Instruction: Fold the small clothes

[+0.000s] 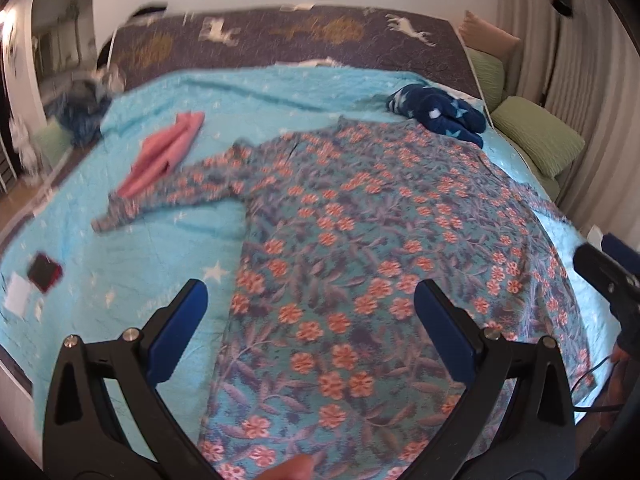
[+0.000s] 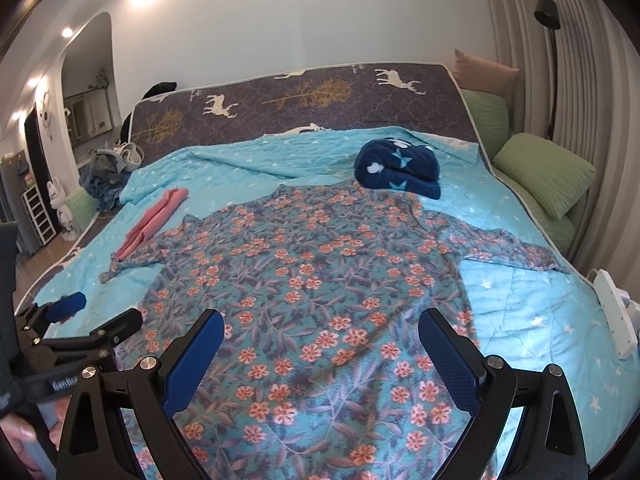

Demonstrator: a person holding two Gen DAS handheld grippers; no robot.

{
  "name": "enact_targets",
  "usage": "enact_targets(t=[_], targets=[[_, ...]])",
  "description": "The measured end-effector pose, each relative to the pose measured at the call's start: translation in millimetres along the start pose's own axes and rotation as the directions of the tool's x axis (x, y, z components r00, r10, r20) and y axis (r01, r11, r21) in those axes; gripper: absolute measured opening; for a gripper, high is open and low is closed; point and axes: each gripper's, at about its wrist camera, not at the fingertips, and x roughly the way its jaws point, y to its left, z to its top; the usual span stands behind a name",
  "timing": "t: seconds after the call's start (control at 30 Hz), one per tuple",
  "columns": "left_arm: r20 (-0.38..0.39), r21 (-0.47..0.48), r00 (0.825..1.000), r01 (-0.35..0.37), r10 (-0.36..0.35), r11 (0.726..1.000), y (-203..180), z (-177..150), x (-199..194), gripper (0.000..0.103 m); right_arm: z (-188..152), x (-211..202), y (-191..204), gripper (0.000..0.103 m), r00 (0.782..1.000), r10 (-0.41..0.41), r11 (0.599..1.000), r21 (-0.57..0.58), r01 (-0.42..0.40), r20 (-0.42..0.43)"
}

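One floral long-sleeved top lies spread flat, both sleeves out, in the middle of the turquoise star quilt on the bed. Beyond it sit one navy star-print fleece bundle by the collar and one folded pink garment beside the left sleeve.

The right gripper hovers over the hem, blue pads spread wide, empty. The left gripper likewise stands wide apart above the top's left edge.

Two green pillows line the right side. The left view is motion-blurred; a small red item there is unclear.
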Motion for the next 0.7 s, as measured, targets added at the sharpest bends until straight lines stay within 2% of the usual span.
enact_targets(t=[0.13,0.2,0.3,0.33,0.37,0.43,0.53,0.6,0.7], targets=[[-0.041,-0.135,0.999,-0.025,0.020,0.991,54.1,3.9,14.8,0.103,4.6,7.7,6.1,0.100,1.000,0.009,1.000,-0.017,-0.010,-0.007],[-0.064,-0.211,0.998,-0.033,0.020,0.977,87.9,7.2,25.2,0.103,6.2,13.8,8.3,0.100,1.000,0.011,1.000,-0.023,-0.011,-0.016],[-0.095,-0.362,0.995,-0.017,-0.018,0.932,146.1,13.4,45.7,0.101,8.4,24.6,10.5,0.100,0.999,0.018,0.999,-0.026,-0.020,-0.040],[-0.104,-0.437,0.993,0.004,-0.055,0.899,172.7,17.1,57.0,0.100,10.0,30.0,11.9,0.100,0.998,0.023,0.999,-0.029,-0.025,-0.052],[-0.111,-0.477,0.991,0.011,-0.073,0.879,187.7,19.6,64.9,0.099,11.7,34.4,13.1,0.100,0.998,0.028,0.999,-0.033,-0.030,-0.062],[-0.132,-0.543,0.989,-0.013,-0.070,0.840,217.0,25.6,81.6,0.097,17.3,42.8,16.8,0.100,0.996,0.039,0.998,-0.046,-0.043,-0.077],[-0.188,-0.553,0.982,-0.103,-0.003,0.827,249.9,43.6,113.7,0.095,34.7,61.6,29.0,0.100,0.991,0.085,0.993,-0.073,-0.093,-0.105],[-0.230,-0.564,0.973,-0.143,0.011,0.814,265.4,57.7,139.2,0.092,42.4,73.3,40.6,0.100,0.987,0.111,0.988,-0.091,-0.122,-0.116],[-0.312,-0.584,0.950,-0.220,0.034,0.781,287.4,74.5,177.6,0.085,50.9,90.3,63.5,0.100,0.981,0.145,0.979,-0.123,-0.161,-0.126]])
